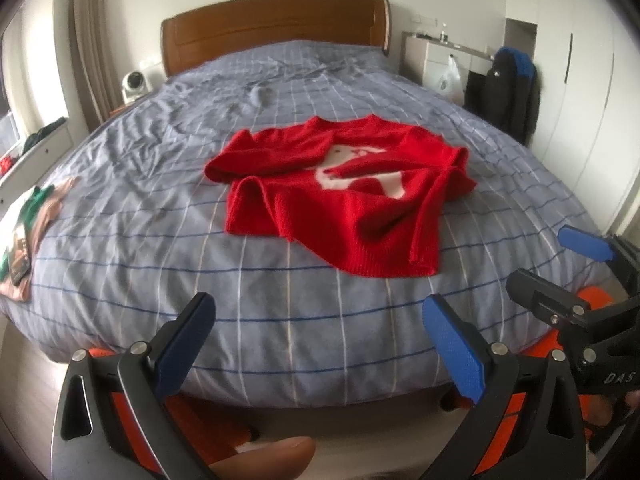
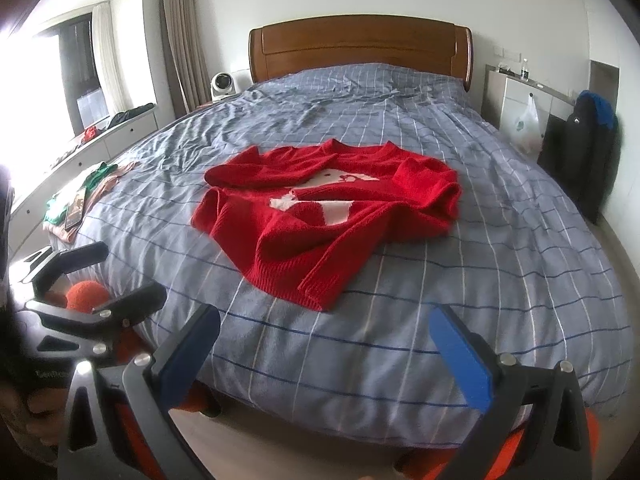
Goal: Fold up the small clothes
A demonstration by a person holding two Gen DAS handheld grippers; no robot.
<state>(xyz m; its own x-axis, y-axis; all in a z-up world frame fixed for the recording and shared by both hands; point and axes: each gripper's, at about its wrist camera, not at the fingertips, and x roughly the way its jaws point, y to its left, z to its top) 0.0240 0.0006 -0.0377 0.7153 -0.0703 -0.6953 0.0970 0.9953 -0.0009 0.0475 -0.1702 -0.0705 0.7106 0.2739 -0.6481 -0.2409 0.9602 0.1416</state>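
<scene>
- I am holding my left gripper [image 1: 320, 344] out over the foot of the bed [image 1: 280, 344], its blue pads [image 1: 456, 356] spread wide with nothing between them.
- I am holding my right gripper [image 2: 324, 356] beside it the same way, jaws wide apart and empty, also hanging over the bed's near edge.
- The red sweater [image 1: 340, 188] is lying well ahead of both grippers, around the middle of the checked blue cover [image 2: 500, 280], touched by neither.
- It is lying rumpled, not flat: both sleeves are thrown across the front, partly covering a white figure [image 2: 332, 204] on the chest, and the ribbed hem [image 2: 288, 292] is pointing toward me.
- The neck opening is facing the wooden headboard [image 2: 360, 40].
- A small heap of green and pink clothes [image 2: 80, 200] is sitting at the left edge of the bed, well apart from the sweater, with a dark flat thing on top that I cannot make out.
- A white fan [image 2: 222, 84] is standing left of the headboard, and a dark jacket [image 2: 588, 148] is hanging at the right wall.
- My fingertip [image 1: 264, 456] is showing at the bottom of the left view.
</scene>
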